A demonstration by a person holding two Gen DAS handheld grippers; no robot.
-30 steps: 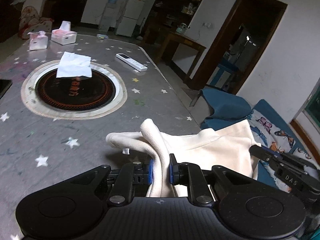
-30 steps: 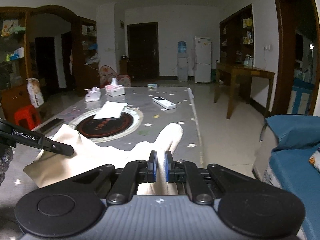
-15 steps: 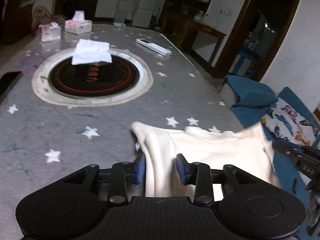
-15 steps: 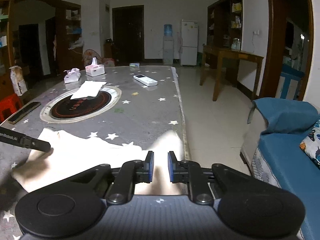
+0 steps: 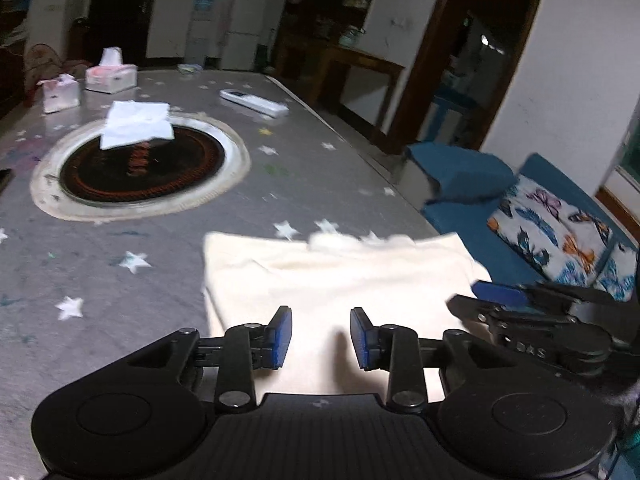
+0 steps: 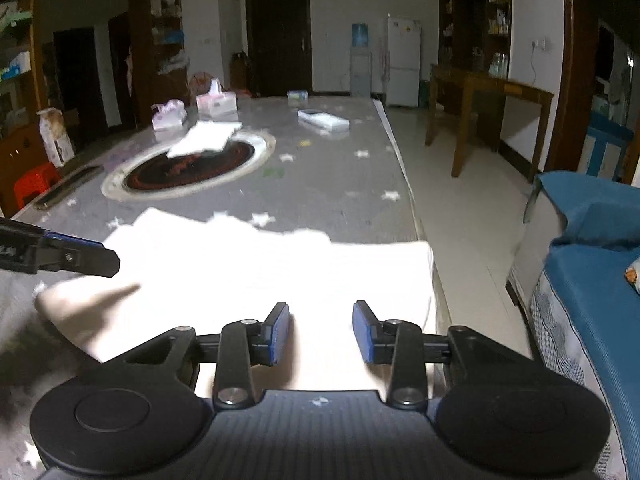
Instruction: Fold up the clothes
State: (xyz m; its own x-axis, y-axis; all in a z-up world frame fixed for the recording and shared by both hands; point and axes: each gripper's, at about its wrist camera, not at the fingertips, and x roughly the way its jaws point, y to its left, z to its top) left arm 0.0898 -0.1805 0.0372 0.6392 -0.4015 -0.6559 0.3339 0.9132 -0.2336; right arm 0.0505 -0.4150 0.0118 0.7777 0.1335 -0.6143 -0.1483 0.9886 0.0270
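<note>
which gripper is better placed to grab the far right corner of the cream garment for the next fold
Right, probably. The right gripper, jaws open, sits over the cream garment's right side near the table edge; the left gripper hangs over the other half.

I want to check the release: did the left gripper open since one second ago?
Yes. The left gripper was shut on the cream garment; its jaws now stand apart above it, flat on the star-patterned table.

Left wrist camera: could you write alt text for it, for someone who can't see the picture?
A cream garment lies flat on a grey star-patterned table, with the left gripper above its near edge, jaws open and empty. The right gripper enters from the right; a remote and tissue boxes sit farther back.
</note>
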